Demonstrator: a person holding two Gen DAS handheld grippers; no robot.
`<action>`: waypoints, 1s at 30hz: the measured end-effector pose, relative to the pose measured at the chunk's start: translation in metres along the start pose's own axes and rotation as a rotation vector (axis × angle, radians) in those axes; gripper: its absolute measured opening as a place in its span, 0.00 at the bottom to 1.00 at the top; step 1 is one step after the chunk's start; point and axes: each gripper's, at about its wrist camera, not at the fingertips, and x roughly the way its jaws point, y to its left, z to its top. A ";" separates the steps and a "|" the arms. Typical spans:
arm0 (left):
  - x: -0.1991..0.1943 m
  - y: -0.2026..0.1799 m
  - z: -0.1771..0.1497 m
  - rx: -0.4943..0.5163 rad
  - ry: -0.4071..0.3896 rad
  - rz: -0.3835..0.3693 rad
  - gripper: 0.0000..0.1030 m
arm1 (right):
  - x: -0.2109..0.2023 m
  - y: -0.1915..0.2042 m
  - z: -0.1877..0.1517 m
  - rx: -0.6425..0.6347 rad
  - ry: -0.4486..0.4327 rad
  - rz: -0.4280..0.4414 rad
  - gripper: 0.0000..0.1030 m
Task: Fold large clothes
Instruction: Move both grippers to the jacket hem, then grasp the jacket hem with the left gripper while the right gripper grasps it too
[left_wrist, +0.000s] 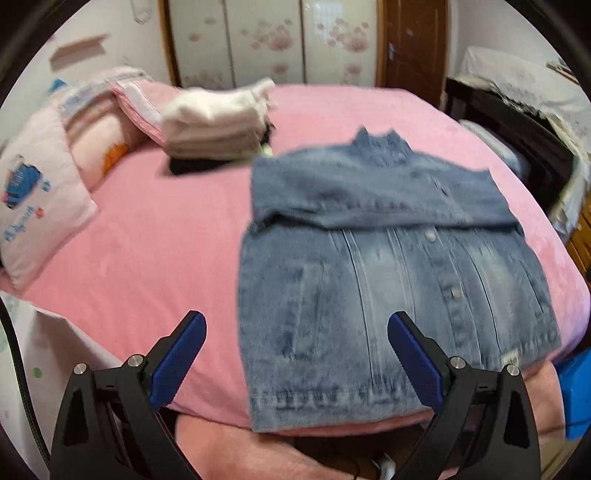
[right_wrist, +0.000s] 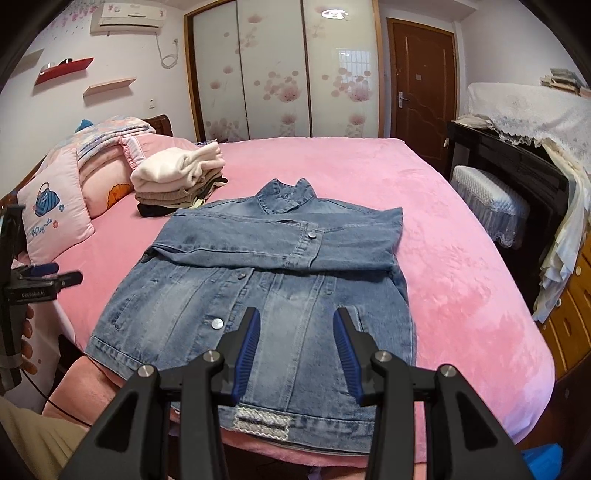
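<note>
A blue denim jacket (left_wrist: 388, 266) (right_wrist: 258, 277) lies front up on the pink bed (left_wrist: 147, 240) (right_wrist: 461, 277). Both sleeves are folded across its chest, the collar is at the far end and the hem is at the near edge. My left gripper (left_wrist: 297, 325) hangs wide open above the jacket's near left part, with nothing pressed between its blue pads (left_wrist: 184, 354). My right gripper (right_wrist: 297, 317) hovers over the lower middle of the jacket, about half open and holding nothing. At the left edge of the right wrist view, a hand (right_wrist: 26, 328) holds the left gripper's handle.
A stack of folded clothes (left_wrist: 218, 129) (right_wrist: 177, 177) sits at the bed's far left, beside pillows (left_wrist: 37, 199) (right_wrist: 55, 218). A dark cabinet with a lace cover (right_wrist: 517, 177) stands to the right of the bed. Wardrobe doors (right_wrist: 277, 66) and a door are behind it.
</note>
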 end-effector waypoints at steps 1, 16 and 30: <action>0.005 0.004 -0.005 -0.009 0.022 -0.035 0.95 | 0.002 -0.004 -0.004 0.009 0.005 -0.002 0.40; 0.088 0.053 -0.059 -0.098 0.290 -0.128 0.94 | 0.051 -0.081 -0.072 0.159 0.294 -0.057 0.40; 0.123 0.075 -0.083 -0.198 0.343 -0.207 0.81 | 0.075 -0.118 -0.099 0.302 0.402 -0.013 0.40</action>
